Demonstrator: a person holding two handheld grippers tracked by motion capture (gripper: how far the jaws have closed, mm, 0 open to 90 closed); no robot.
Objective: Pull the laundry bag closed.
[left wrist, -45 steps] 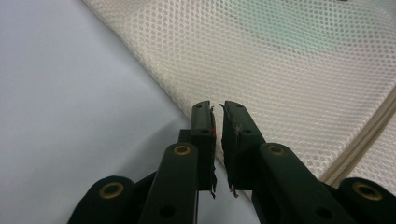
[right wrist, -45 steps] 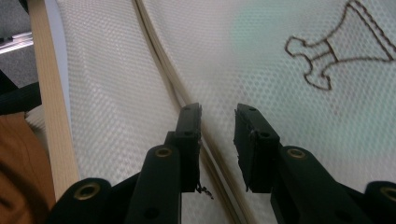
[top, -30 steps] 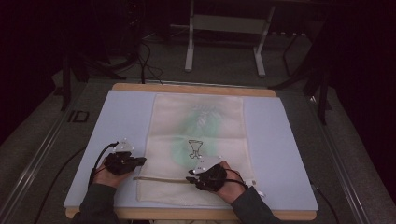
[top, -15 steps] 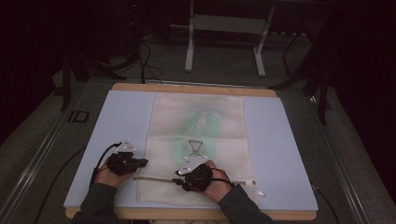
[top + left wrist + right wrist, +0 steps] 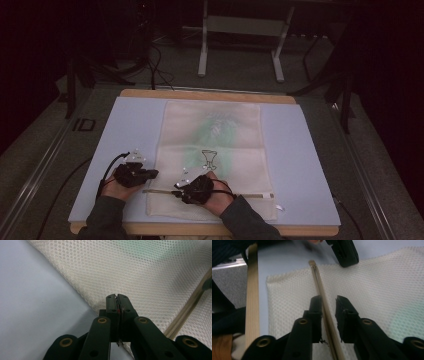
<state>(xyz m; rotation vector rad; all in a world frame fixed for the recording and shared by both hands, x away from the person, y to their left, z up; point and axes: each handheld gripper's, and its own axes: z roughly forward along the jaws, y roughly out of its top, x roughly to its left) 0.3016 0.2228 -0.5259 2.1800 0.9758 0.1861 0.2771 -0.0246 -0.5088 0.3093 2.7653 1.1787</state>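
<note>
I see cream mesh laundry bag [image 5: 210,155] flat on bench, greenish item showing through upper half, zipper [image 5: 325,312] running straight across near end, near-left corner pinched.

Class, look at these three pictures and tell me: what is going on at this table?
A person works on a cream mesh laundry bag lying flat on a pale blue table, a gripper in each hand. The left gripper is shut on the bag's left edge, pinning it. The right gripper straddles the zipper that runs along the bag's near end; its jaws have just been closing, with gaps showing beside the zipper. The left gripper's tip lies near the zipper's end.
</note>
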